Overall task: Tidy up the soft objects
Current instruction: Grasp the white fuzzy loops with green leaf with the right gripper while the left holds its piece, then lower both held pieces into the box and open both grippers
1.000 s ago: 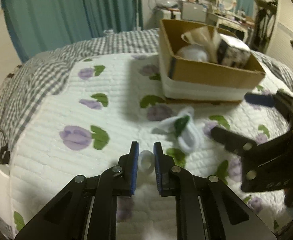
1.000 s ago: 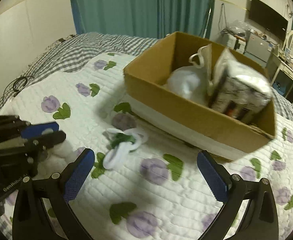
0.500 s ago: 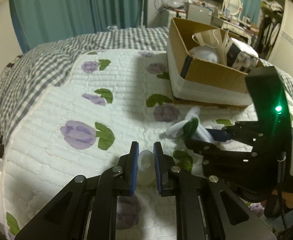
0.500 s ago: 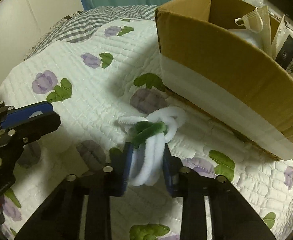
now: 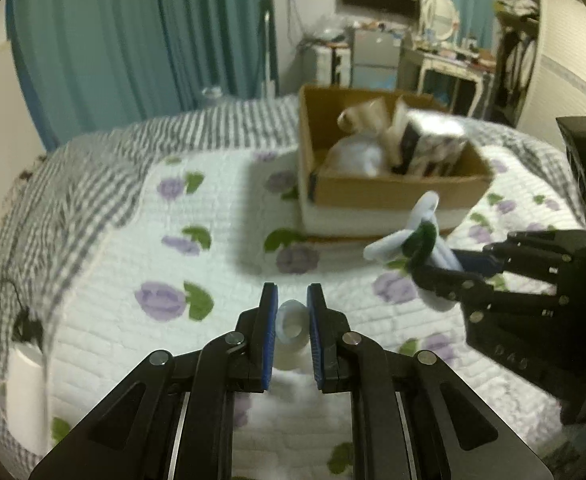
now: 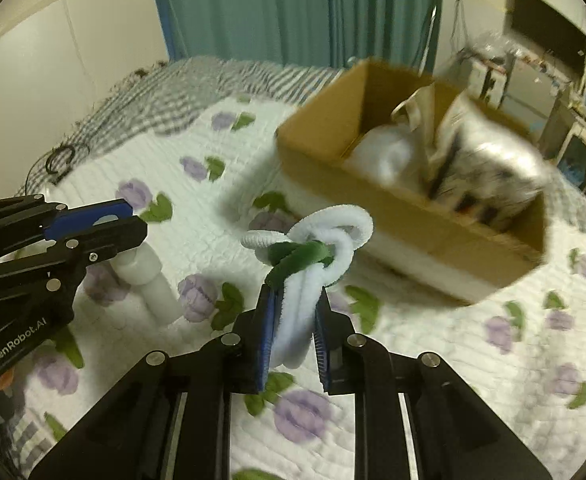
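Observation:
My right gripper is shut on a bundle of white and green fuzzy loops and holds it lifted above the quilt; the bundle also shows in the left wrist view. My left gripper is shut on a small white plastic bottle, which shows from the side in the right wrist view. A brown cardboard box stands on the bed beyond the loops, and it also shows in the left wrist view.
The box holds a white soft bundle, a paper bag with handles and a patterned package. The bed has a white flowered quilt over a checked cover. A black cable lies at the left edge. Teal curtains and furniture stand behind.
My right gripper closed on the fuzzy loops and has lifted them off the quilt toward the box. My left gripper keeps its hold on the bottle and has risen slightly.

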The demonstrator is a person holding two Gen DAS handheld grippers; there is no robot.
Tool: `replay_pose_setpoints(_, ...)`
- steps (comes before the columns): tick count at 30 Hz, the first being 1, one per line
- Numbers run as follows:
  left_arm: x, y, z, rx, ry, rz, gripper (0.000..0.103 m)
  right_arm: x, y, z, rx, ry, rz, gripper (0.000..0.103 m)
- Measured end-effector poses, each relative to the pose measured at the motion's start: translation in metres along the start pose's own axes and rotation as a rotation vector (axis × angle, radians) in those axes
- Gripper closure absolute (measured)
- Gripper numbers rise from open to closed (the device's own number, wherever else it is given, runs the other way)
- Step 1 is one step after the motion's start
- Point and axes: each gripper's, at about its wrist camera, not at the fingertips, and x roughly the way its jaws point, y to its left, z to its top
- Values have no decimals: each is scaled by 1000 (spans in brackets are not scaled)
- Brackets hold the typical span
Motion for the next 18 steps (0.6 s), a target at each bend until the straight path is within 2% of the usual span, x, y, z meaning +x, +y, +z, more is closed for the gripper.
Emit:
replay_pose_setpoints(4,-24,-14,20,32,-55,-31,89,-44,-14,10,0,-65,-42,85)
replay_pose_setpoints(9,-33,-32,49,66,-97,-42,89,-86,-29,26,-30,-129,-84,85)
replay_pose_setpoints(14,-18,-45,81,75,-114,-73,89,-96,-45,43,-44,-151,-111,85)
replay_pose_setpoints(18,8,-54,110,83,-110,-85,89,-79,-63,54,-29,-142,-109,85)
